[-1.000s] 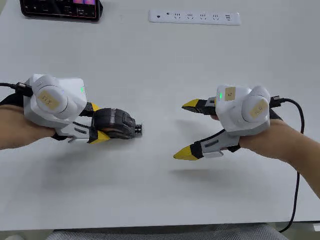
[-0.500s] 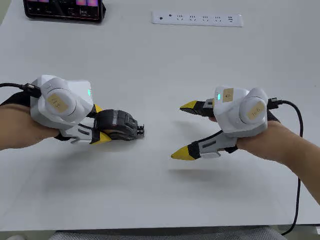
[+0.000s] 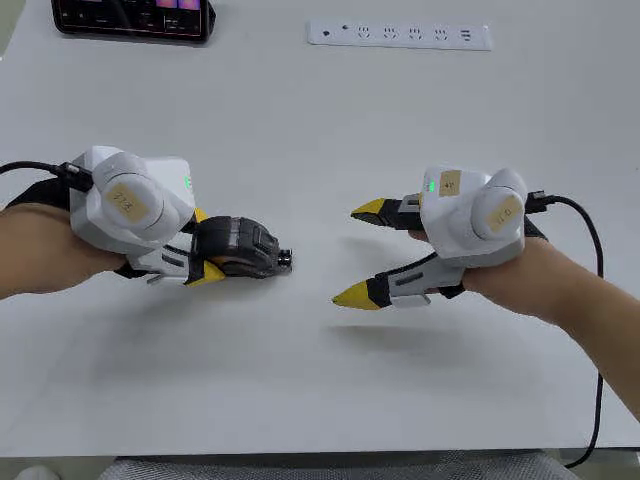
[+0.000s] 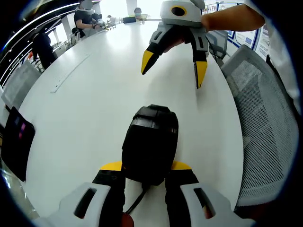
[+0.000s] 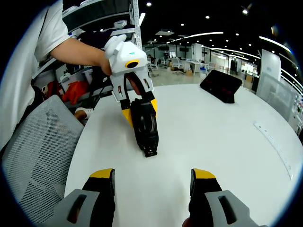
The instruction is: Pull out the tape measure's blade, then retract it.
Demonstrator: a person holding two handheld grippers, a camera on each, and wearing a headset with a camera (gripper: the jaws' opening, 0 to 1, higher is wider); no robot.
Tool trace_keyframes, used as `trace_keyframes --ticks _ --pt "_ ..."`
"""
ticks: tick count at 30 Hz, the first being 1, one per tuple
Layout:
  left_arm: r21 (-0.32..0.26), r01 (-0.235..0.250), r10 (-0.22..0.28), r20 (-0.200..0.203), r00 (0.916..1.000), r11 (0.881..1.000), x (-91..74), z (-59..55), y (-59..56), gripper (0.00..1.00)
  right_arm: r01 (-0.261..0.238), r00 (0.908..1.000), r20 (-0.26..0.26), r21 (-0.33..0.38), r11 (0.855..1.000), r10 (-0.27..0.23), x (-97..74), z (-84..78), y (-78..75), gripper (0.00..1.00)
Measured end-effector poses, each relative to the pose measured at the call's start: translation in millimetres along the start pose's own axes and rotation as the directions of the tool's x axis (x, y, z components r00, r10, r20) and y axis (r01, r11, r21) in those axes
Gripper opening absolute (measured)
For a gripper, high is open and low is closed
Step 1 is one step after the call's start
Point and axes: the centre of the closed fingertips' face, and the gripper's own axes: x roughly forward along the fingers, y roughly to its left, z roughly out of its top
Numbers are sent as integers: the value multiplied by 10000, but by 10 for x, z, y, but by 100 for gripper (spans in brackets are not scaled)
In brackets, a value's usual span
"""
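Note:
A black tape measure point(image 3: 236, 246) rests on the white table point(image 3: 320, 110), its blade tip point(image 3: 284, 259) pointing right and drawn in. My left gripper point(image 3: 203, 244) is shut on its body; in the left gripper view the case point(image 4: 150, 143) sits between the yellow fingertips point(image 4: 111, 166). My right gripper point(image 3: 362, 253) hovers open a short way right of the blade tip, with nothing between its yellow fingertips point(image 3: 356, 295). In the right gripper view the tape measure point(image 5: 145, 124) lies ahead of my open gripper point(image 5: 153, 174), held by the left gripper point(image 5: 126, 61).
A white power strip point(image 3: 400, 34) lies at the far edge. A dark tablet point(image 3: 133, 17) sits at the back left. A black cable point(image 3: 596, 300) trails from the right gripper. Mesh chair point(image 4: 265, 127) stands at the table's near edge. Bare table separates the grippers.
My right gripper has edged left toward the tape measure's tip. The left gripper and tape measure shifted slightly right; the head camera also tilted a little.

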Motion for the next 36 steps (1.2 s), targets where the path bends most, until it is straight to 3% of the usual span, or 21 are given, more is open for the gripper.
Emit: trace_keyframes --ticks 22,36 --pt "-4 17 -17 -215 9998 10000 -20 -49 22 27 -473 9984 280 -500 9976 488 397 87 -37 39" --pt "-20 87 -87 -371 9993 10000 -20 -47 18 27 -721 9963 390 -922 9931 760 544 93 -20 26"
